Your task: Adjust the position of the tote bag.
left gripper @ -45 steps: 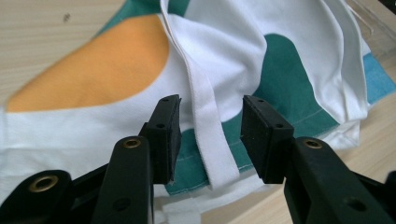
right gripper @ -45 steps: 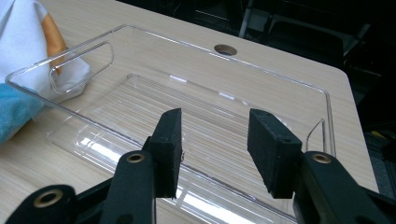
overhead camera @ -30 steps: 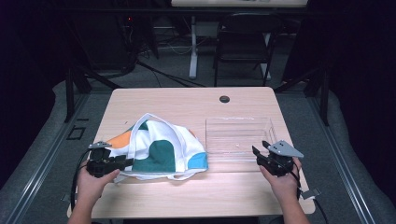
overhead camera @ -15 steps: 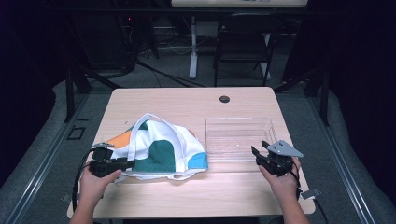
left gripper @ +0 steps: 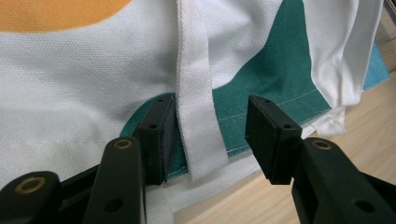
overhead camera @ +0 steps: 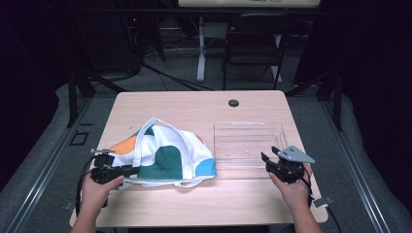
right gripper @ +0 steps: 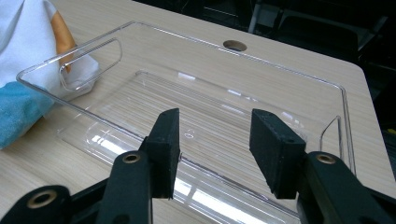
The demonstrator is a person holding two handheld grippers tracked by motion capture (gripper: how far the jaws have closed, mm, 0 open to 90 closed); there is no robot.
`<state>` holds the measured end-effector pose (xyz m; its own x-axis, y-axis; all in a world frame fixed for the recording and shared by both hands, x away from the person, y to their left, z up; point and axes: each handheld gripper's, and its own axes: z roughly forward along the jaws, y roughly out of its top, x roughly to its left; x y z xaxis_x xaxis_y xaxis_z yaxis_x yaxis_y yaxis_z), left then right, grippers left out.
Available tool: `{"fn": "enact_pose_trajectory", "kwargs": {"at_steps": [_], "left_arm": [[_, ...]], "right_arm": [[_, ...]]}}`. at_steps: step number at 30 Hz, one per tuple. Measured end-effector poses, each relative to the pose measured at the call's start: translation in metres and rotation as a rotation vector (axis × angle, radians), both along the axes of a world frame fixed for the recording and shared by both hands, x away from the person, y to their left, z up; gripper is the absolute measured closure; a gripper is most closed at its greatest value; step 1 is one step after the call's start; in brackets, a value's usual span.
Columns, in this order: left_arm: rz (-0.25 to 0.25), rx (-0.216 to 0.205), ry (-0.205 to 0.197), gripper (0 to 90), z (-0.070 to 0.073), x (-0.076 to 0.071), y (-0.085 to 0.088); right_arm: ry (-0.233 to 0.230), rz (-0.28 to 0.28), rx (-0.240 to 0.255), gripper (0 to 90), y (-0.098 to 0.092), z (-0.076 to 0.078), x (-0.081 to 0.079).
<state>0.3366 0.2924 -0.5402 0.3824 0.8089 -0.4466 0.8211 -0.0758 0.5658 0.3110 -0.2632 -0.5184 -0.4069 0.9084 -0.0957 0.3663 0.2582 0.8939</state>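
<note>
Left claw (overhead camera: 130, 170), open astride the bag (overhead camera: 167, 158) strap (left gripper: 198, 116), has edged closer; right claw (overhead camera: 268, 160) stayed open

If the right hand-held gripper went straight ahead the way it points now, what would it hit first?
Most likely the near wall of the clear plastic tray: the right hand-held gripper has open jaws right at that rim, though depth is hard to judge.

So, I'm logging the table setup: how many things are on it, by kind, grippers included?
Cloth tote bag: 1
Clear plastic tray: 1
Handheld grippers: 2, left gripper and right gripper
Total: 4
</note>
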Motion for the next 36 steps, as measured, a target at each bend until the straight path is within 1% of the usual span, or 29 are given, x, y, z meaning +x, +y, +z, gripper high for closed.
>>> {"fn": "enact_pose_trajectory", "kwargs": {"at_steps": [4,6,7,13,17,22,24,26,29,30,33,36], "left_arm": [[0.005,0.01,-0.002,52.1,-0.0013,0.0012,0.0011],[0.008,0.003,0.001,51.9,-0.0018,0.0017,0.0014],[0.015,-0.007,-0.003,51.8,-0.0022,0.0019,0.0011],[0.009,-0.018,-0.001,51.5,-0.0023,0.0021,0.0006],[0.003,-0.012,-0.002,51.6,-0.0021,0.0022,0.0007],[0.002,-0.015,-0.007,52.6,-0.0016,0.0017,0.0007],[-0.005,-0.042,-0.002,53.5,-0.0008,0.0011,0.0002],[-0.01,-0.036,-0.007,54.2,-0.0002,0.0004,-0.0004],[-0.011,-0.038,-0.002,55.2,0.0007,-0.0006,-0.0006],[-0.015,-0.033,-0.008,55.2,0.001,-0.0006,0.0],[-0.017,-0.052,-0.009,56.9,0.0027,-0.0019,0.0007],[-0.018,-0.057,-0.007,57.7,0.0033,-0.0027,0.0006]], "right_arm": [[0.002,0.0,0.0,53.0,0.0001,0.0,0.0],[0.002,0.0,0.0,53.0,0.0001,0.0,0.0],[0.004,0.002,0.0,53.0,0.0,-0.0001,0.0002],[0.005,0.001,0.001,52.9,0.0003,-0.0002,-0.0001],[0.008,0.002,0.002,52.8,0.0005,-0.0005,0.0003],[0.011,0.007,0.0,52.8,0.0004,-0.0005,0.0005],[0.01,0.005,0.001,52.8,0.0005,-0.0006,0.0006],[0.007,0.003,0.003,52.8,0.0006,-0.0004,0.0004],[0.008,0.005,0.004,52.8,0.0004,-0.0004,0.0003],[0.008,0.005,0.004,52.8,0.0004,-0.0004,0.0003],[0.008,0.006,0.005,52.9,0.0002,-0.0003,0.0002],[0.007,0.005,0.007,52.9,0.0004,-0.0004,0.0003]]}}
